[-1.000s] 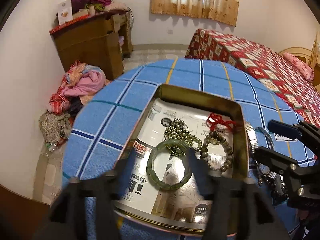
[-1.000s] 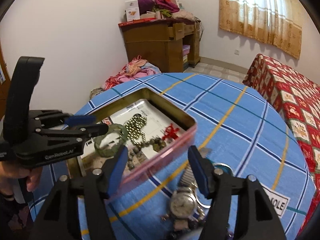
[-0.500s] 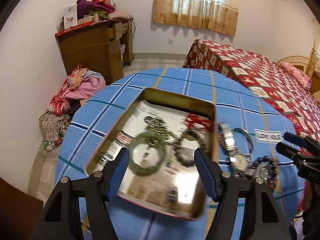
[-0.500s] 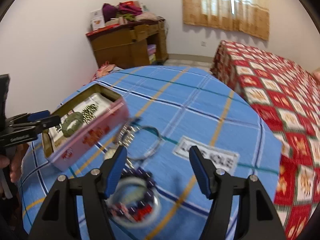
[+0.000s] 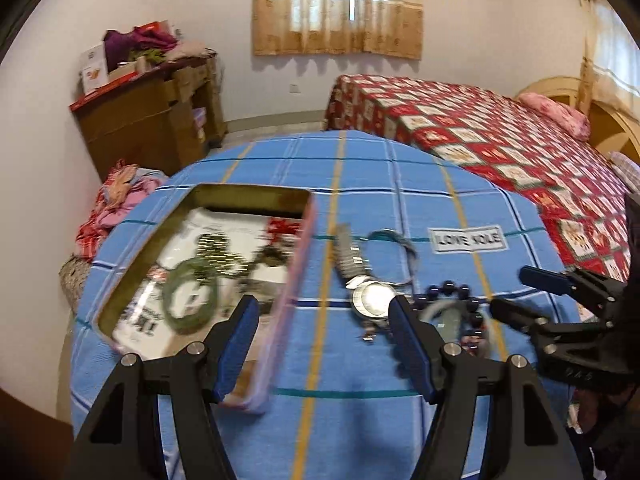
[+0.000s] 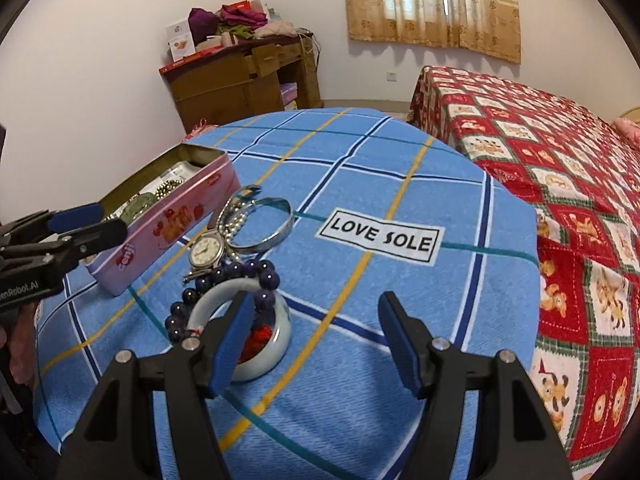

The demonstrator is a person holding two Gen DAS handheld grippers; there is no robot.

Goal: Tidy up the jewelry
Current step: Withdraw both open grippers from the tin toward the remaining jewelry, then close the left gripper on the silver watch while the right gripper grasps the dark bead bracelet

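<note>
On the blue checked tablecloth [image 6: 400, 152] stands an open pink tin [image 6: 172, 232]. Inside the tin [image 5: 304, 236] lie a green bangle [image 5: 188, 300] and a gold bead necklace [image 5: 216, 252], both blurred. To its right lie a wristwatch [image 6: 206, 250], a silver bangle [image 6: 276, 224], a dark blue bead bracelet [image 6: 240, 272] and a white bangle [image 6: 280, 336] around a red cord [image 6: 258, 340]. My left gripper [image 5: 324, 312] is open and empty over the cloth between tin and watch [image 5: 370, 300]. My right gripper [image 6: 316, 304] is open and empty, its left finger just over the white bangle.
A bed with a red patterned quilt [image 6: 560, 160] runs along the table's right side. A wooden desk [image 6: 240, 80] piled with clothes and boxes stands at the far wall, and a heap of clothes [image 5: 116, 200] lies on the floor. A "LOVE SOLE" label [image 6: 380, 236] marks the cloth.
My left gripper has swung right, from over the tin's inside to the cloth beside the watch. My right gripper has moved from the tin's edge to the white bangle, and both stay open.
</note>
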